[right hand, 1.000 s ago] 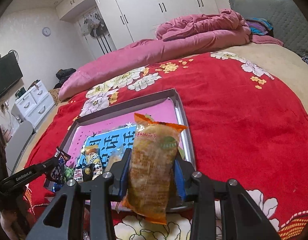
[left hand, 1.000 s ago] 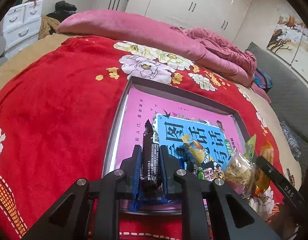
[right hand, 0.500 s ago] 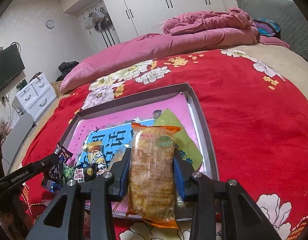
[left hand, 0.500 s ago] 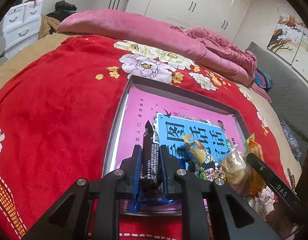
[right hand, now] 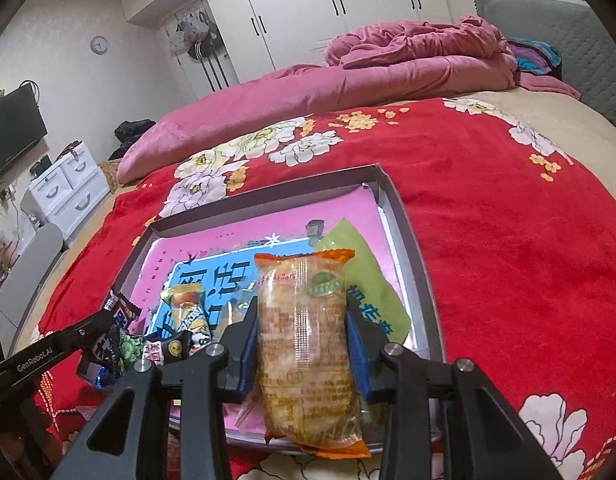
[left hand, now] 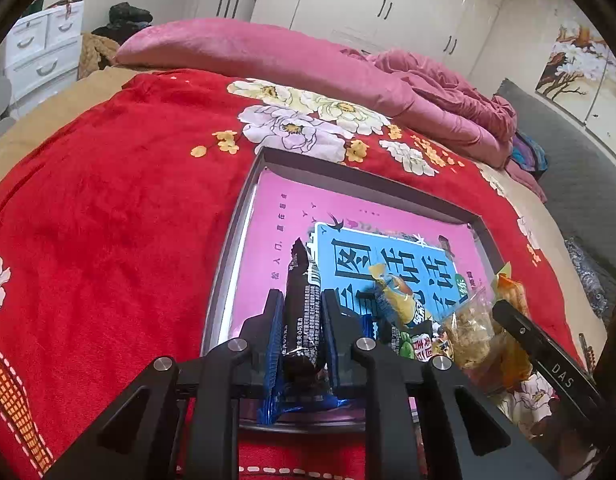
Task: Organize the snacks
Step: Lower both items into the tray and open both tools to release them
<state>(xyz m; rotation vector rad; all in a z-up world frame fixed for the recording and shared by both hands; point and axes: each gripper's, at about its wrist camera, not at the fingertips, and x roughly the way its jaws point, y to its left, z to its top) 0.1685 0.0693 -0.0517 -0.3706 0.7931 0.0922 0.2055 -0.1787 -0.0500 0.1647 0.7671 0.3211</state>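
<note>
Over the tray (left hand: 243,236), left gripper (left hand: 301,312) pinches a dark snack bar (left hand: 301,304); right gripper (right hand: 301,320) squeezes an orange pastry pack (right hand: 303,340).

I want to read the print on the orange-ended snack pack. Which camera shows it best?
The right wrist view: the orange-ended snack pack stands front-on and fills the middle, clamped in the right gripper. In the left wrist view only its top edge peeks out at the right, behind a clear bag.

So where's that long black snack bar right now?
The black snack bar is clamped in the left claw, seen in the left wrist view, over the near left part of the tray, beside the yellow packet.
</note>
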